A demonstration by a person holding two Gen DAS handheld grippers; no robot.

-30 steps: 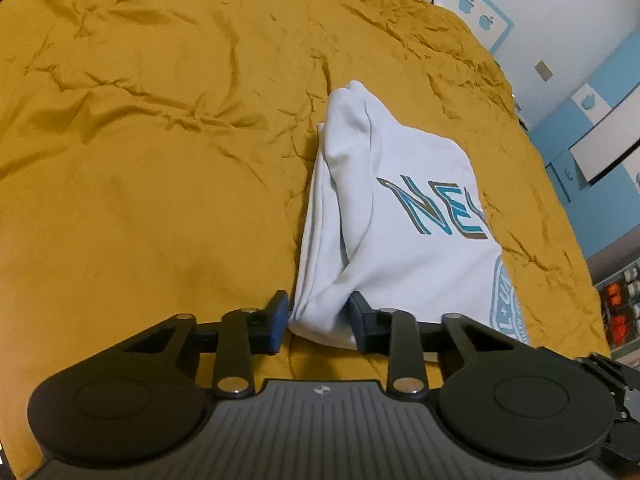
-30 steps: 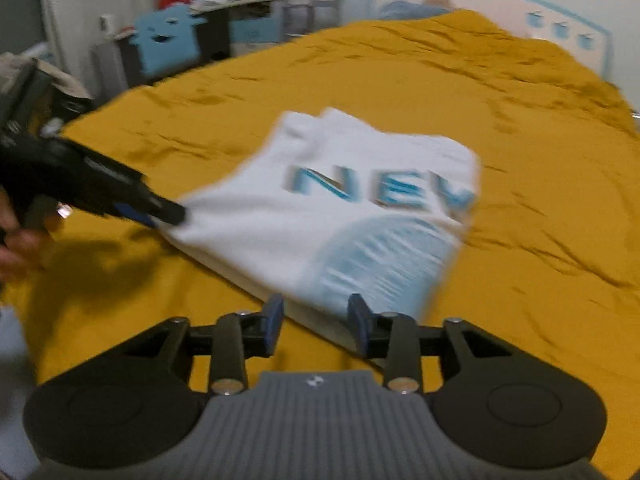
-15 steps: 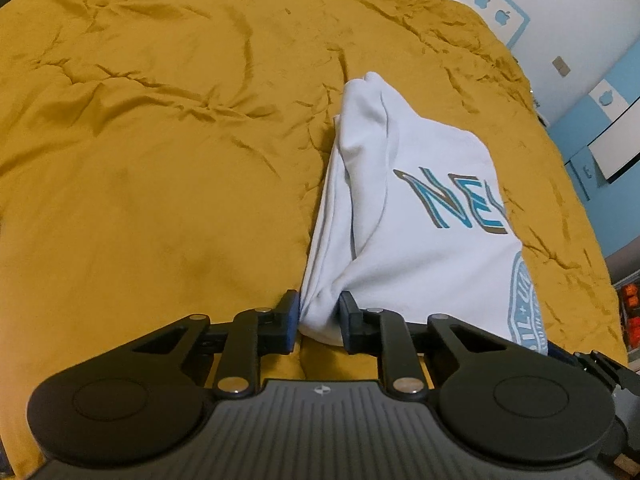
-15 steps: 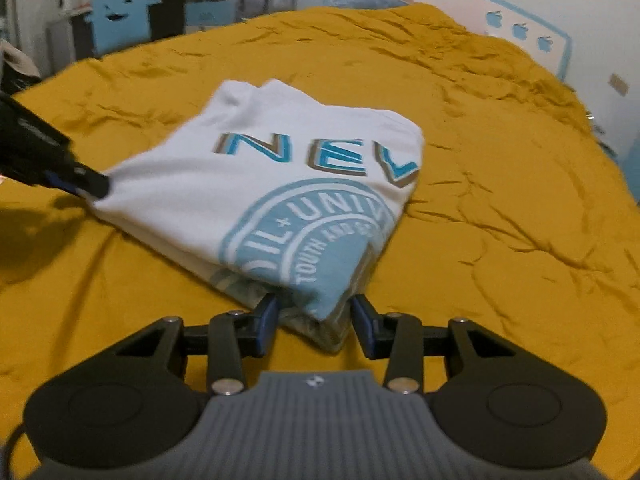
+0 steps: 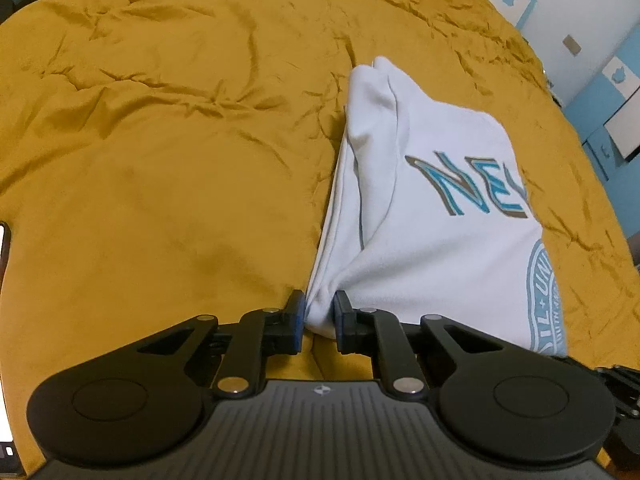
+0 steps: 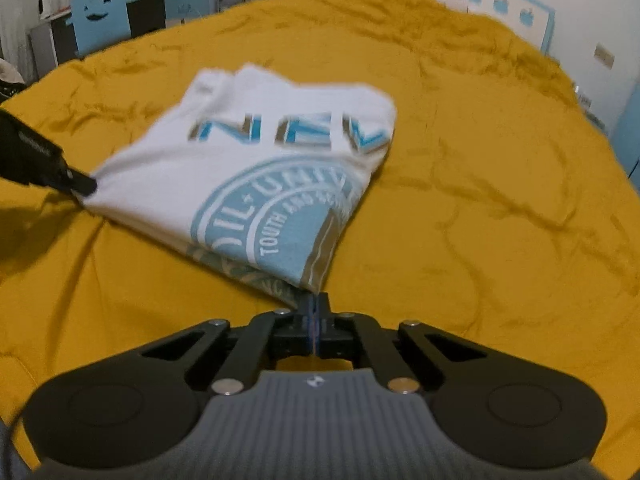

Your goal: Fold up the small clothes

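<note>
Left gripper (image 5: 318, 322) jaws closing on the folded shirt (image 5: 432, 216); right gripper (image 6: 314, 312) jaws pinch its six-o'clock corner.

Right tongs (image 6: 315, 312) seemingly pinch white shirt (image 6: 256, 168) corner.

Left black two-finger gripper (image 5: 317, 320) angles downward, its jaws closing on a bunched corner of folded white printed cotton T-shirt (image 5: 432, 216). Right black two-finger gripper (image 6: 315, 312) angles downward, jaws pressed together at another corner.
</note>
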